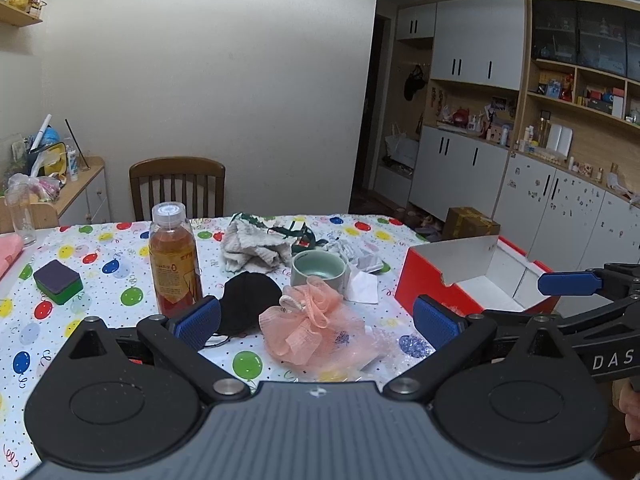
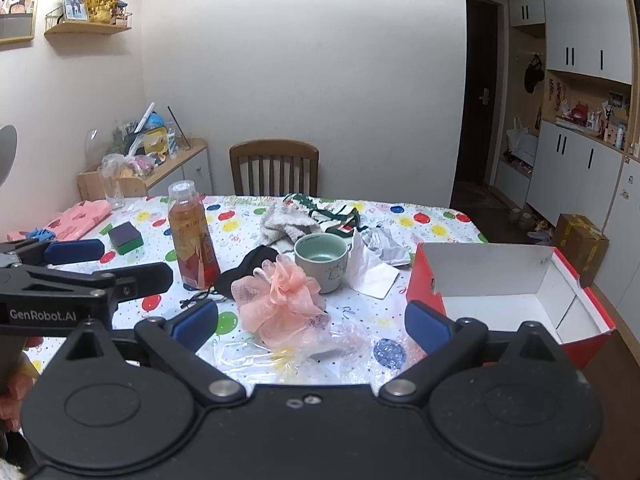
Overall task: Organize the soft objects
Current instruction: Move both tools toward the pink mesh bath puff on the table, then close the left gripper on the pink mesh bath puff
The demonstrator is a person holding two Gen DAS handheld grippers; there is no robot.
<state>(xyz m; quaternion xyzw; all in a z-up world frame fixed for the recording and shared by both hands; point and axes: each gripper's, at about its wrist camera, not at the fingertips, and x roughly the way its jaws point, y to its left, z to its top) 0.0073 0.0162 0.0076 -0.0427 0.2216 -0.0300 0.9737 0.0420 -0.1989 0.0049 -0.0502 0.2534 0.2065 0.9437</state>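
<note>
Pink pouf [image 1: 308, 326] lies dead ahead of the left hand-held gripper [image 1: 316, 322], nearer; both hand-held grippers spread apart, empty

A plain pale wall [image 2: 304, 60] stands behind a wooden chair [image 2: 274, 168]; white cupboards [image 1: 476, 40] and open shelves [image 1: 580, 92] line the right.

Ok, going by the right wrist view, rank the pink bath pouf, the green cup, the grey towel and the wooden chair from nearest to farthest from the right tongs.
1. Pink bath pouf: just ahead of the open right tongs, slightly left.
2. Green cup: behind the pouf, centre.
3. Grey towel: beyond the cup, towards the table's far side.
4. Wooden chair: past the far edge, against the wall.
</note>
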